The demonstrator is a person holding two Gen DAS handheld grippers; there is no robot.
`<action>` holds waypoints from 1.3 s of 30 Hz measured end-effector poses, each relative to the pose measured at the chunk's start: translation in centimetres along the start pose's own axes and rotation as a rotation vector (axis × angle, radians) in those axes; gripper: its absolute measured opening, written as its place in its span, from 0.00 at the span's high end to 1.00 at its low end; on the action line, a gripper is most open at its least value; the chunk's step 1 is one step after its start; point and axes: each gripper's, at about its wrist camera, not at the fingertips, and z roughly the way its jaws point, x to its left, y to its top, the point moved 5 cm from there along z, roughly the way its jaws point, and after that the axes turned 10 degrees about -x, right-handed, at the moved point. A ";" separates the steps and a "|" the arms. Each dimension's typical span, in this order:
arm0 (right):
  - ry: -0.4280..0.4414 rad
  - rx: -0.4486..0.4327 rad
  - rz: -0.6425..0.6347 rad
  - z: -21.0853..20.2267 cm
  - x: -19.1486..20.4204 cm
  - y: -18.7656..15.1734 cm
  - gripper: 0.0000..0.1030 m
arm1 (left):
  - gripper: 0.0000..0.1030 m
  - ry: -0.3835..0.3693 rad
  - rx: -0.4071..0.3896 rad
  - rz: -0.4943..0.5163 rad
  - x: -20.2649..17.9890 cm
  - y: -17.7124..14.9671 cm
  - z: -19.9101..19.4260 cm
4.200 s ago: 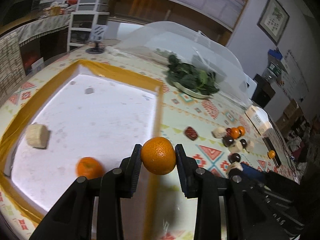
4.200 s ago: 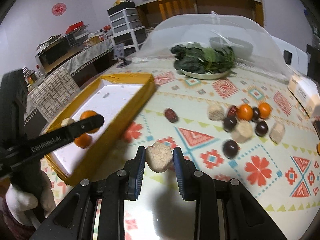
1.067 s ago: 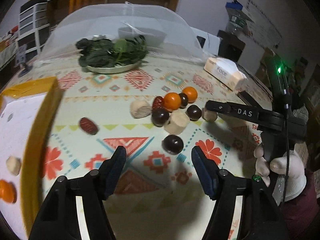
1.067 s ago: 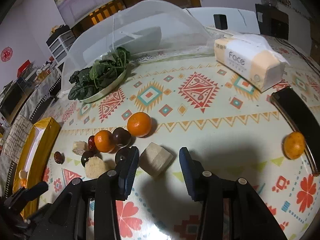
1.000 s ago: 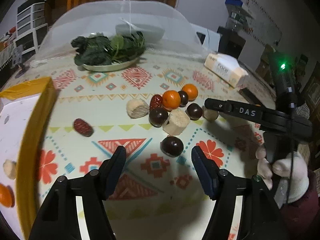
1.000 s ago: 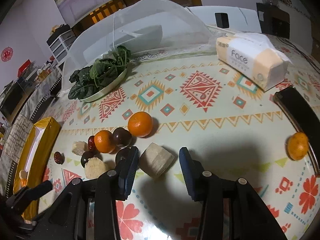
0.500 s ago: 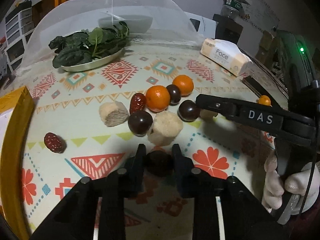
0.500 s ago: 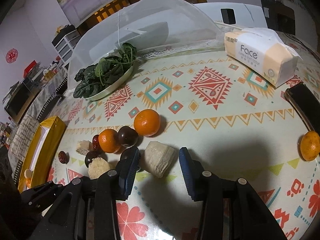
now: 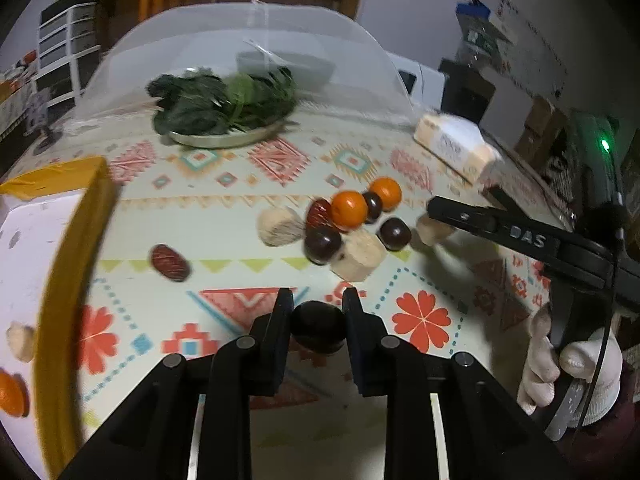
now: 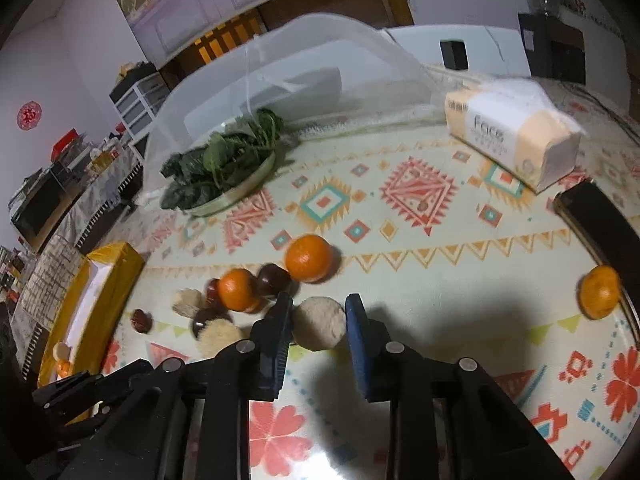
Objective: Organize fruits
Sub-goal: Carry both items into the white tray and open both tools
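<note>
Left tool: the left tool (image 9: 318,306) is clamped on a dark round plum-like fruit (image 9: 318,326), one black jaw pressed to each side of it, just above the patterned counter (image 9: 240,184).
Right tool: the right tool (image 10: 319,312) has a pale beige round chunk of fruit (image 10: 319,323) squeezed between its blue-padded jaws, and they sit tight on it. In the left view its long black arm reaches in from the right, held by a white-gloved hand (image 9: 568,372).
Fruit pile: still on the counter, bunched together, are two small orange mandarins (image 9: 349,210), a couple of dark round fruits (image 9: 323,243), a red date (image 9: 319,213) and two beige chunks (image 9: 357,254).
Stray date: a lone wrinkled red date (image 9: 170,263) lies apart, between the pile and the tray.
Stray mandarin: another orange mandarin (image 10: 600,291) sits far right, touching a black flat slab (image 10: 596,224).
Tray: the yellow-rimmed white tray (image 9: 76,240) is at the left edge; inside it I can see a beige piece (image 9: 20,340) and part of an orange fruit (image 9: 10,394).
Background: a metal plate of dark leafy greens (image 9: 224,100) sits partly under a clear mesh dome cover (image 9: 248,36), and a wrapped pack of tissues (image 10: 514,132) lies toward the right.
</note>
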 end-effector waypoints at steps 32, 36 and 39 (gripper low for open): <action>0.401 0.250 -0.216 5.0 29.6 -7.2 0.72 | 0.76 0.255 -0.094 -0.401 27.2 1.7 -9.6; 0.403 0.288 -0.236 6.6 31.1 -8.7 0.72 | 0.76 0.239 -0.081 -0.461 28.5 1.2 -9.5; 0.400 0.304 -0.251 7.4 31.6 -9.4 0.72 | 0.75 0.247 -0.082 -0.468 28.8 1.3 -9.6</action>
